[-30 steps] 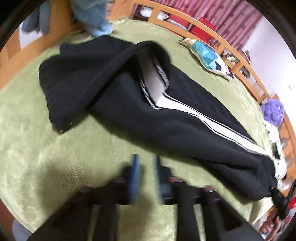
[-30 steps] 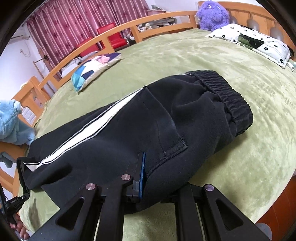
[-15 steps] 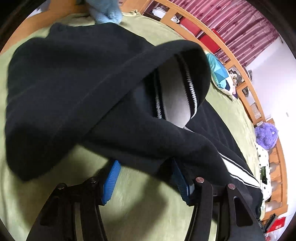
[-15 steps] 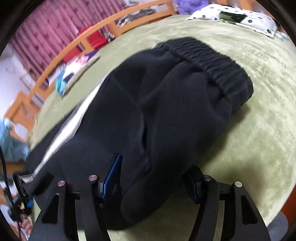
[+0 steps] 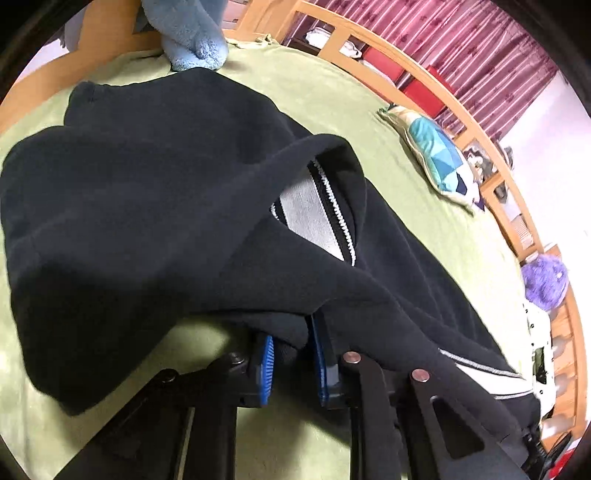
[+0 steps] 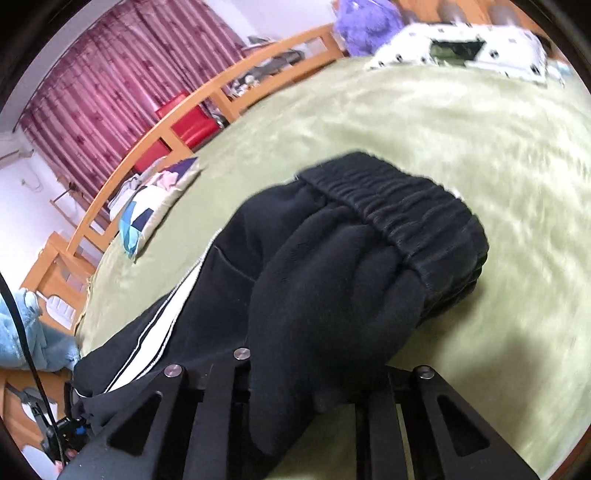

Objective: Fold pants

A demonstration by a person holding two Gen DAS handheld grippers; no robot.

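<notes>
1. Green plush bedspread (image 5: 332, 96) across the whole bed, under everything; wooden bed rail (image 5: 436, 107) curving along the far edge, maroon curtains (image 6: 103, 88) behind it.
2. Black pants (image 5: 147, 206) sprawled over the bedspread, one leg doubled back on itself so the grey-and-white side stripe (image 5: 314, 218) shows in the opening of the fold; elastic waistband (image 6: 406, 210) bunched and raised off the bedspread in the right wrist view.
3. Left gripper (image 5: 293, 363) low at the near edge of the folded leg — blue pads (image 5: 266, 365) drawn close together with a pinch of black fabric between them, so closed on the pants.
4. Right gripper (image 6: 314, 391) under the seat end of the pants; a thick fold of cloth draped down over the gap and hiding the pads entirely — cloth gathered there and lifted, but how far the jaws stand apart cannot be told.
5. White pillow with black spots (image 6: 461, 48) at the far corner, beside a purple plush toy (image 6: 365, 18).
6. Patchwork cushion in teal and navy (image 5: 436, 155) lying near the rail, well apart from the pants.
7. Light blue plush toy (image 5: 192, 33) at the rail, just beyond the far edge of the pants.
</notes>
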